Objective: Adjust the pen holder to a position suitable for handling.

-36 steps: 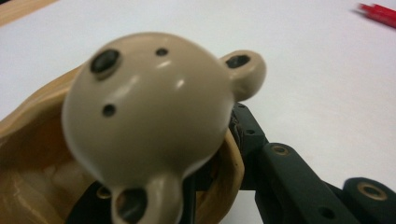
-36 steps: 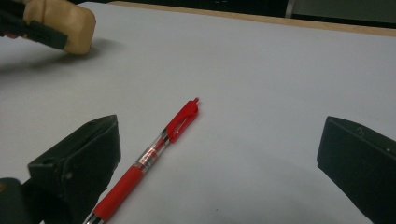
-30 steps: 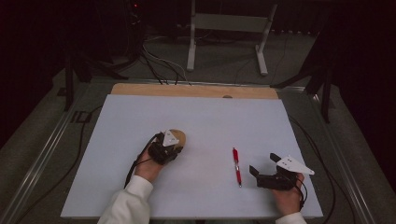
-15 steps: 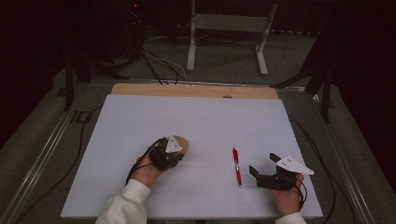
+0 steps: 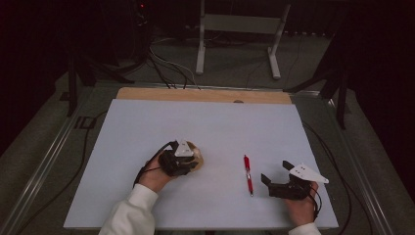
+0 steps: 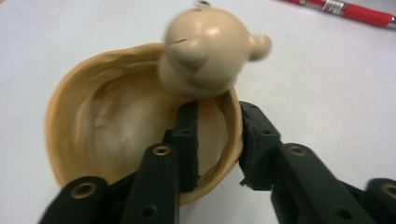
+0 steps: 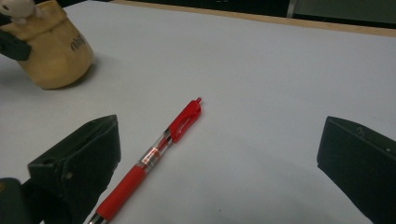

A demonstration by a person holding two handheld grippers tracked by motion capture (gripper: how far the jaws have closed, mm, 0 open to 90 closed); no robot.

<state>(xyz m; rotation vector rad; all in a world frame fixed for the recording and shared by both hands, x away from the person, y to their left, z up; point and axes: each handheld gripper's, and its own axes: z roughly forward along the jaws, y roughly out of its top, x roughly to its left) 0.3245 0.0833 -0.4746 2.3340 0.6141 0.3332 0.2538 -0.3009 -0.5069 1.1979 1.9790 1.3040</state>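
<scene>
The left gripper (image 6: 217, 140) has its fingers astride the rim of the tan cup (image 6: 116, 135), one inside and one outside; they have just been opening. The cup stands left of the red pen (image 5: 248, 174) on the desk (image 5: 205, 122). The right gripper (image 7: 219, 154) rests with fingers wide apart, near the pen.

text: dark lettering on side of tan holder (image 7: 56, 51), too small and cropped to read | label band on red pen (image 7: 152, 156): printing blurred, unreadable | white table (image 5: 205, 122): no markings | result: nothing legible
</scene>
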